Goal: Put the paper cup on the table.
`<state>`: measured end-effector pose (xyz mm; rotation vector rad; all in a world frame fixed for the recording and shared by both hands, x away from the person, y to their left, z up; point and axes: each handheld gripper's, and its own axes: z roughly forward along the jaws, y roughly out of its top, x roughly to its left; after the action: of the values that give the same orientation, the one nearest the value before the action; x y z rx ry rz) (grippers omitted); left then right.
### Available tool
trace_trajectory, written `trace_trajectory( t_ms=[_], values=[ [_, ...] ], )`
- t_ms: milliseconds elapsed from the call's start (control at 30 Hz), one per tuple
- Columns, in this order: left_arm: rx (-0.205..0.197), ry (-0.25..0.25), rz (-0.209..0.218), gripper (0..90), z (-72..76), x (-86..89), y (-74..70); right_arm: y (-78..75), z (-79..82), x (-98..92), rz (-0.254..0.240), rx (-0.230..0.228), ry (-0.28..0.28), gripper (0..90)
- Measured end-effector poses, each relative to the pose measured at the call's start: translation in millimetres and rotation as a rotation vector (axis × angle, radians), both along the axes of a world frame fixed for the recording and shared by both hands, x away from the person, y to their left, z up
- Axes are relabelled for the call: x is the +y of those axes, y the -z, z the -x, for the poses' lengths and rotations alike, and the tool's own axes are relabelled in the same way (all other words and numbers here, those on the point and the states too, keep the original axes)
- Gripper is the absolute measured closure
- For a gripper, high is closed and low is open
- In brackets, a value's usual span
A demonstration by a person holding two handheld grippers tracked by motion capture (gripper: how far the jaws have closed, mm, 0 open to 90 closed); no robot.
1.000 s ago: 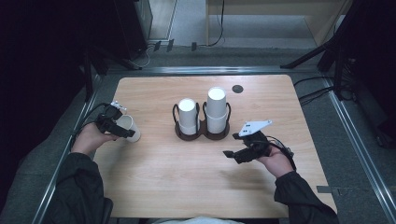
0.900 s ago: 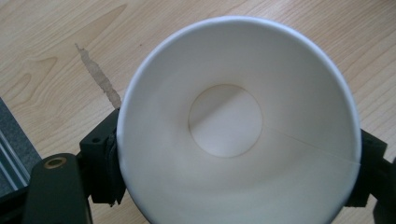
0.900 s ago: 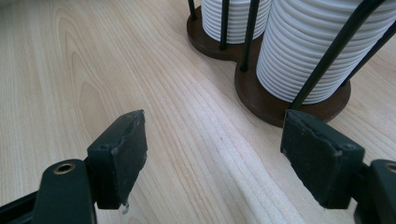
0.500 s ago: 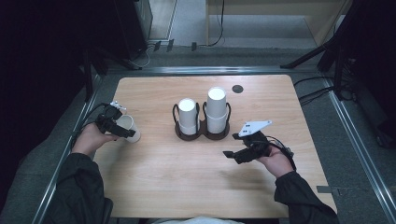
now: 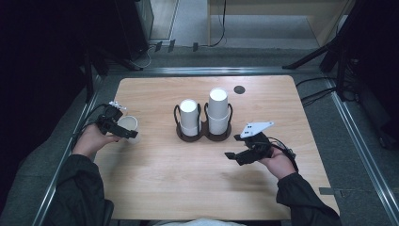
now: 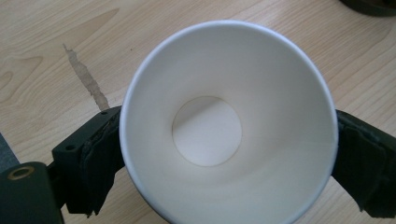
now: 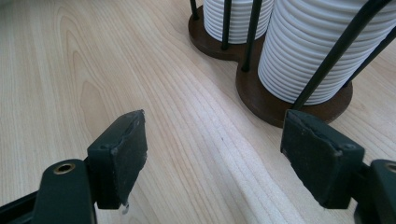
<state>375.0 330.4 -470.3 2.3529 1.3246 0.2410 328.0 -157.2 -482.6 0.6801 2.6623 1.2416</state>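
Left tongs [image 5: 123, 128] just opening around upright paper cup [image 5: 127, 125] (far left of table [image 5: 155, 188]); right tongs [image 5: 234, 156] apart, empty.

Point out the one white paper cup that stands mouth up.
The single white paper cup between the left gripper jaws; the other cups sit stacked upside down in the holder.

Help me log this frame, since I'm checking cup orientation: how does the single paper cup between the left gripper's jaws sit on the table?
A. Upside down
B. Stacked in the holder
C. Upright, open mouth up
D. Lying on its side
C: in the left gripper view the paper cup shows its open rim and inner bottom, standing on the table between the jaws of the left gripper.
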Motion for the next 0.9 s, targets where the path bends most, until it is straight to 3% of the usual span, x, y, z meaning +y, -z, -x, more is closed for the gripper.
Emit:
trace_trajectory(
  t_ms=[333,900],
  values=[
    [-0.014,-0.007,0.051,6.4,2.9,3.8,-10.5,0.0,-0.2,-0.2,0.000,-0.001,-0.001,22.8],
    [-0.096,-0.019,0.127,6.5,14.4,9.0,-43.3,-0.4,-0.7,-1.1,-0.001,-0.002,0.000,22.9]
  ],
)
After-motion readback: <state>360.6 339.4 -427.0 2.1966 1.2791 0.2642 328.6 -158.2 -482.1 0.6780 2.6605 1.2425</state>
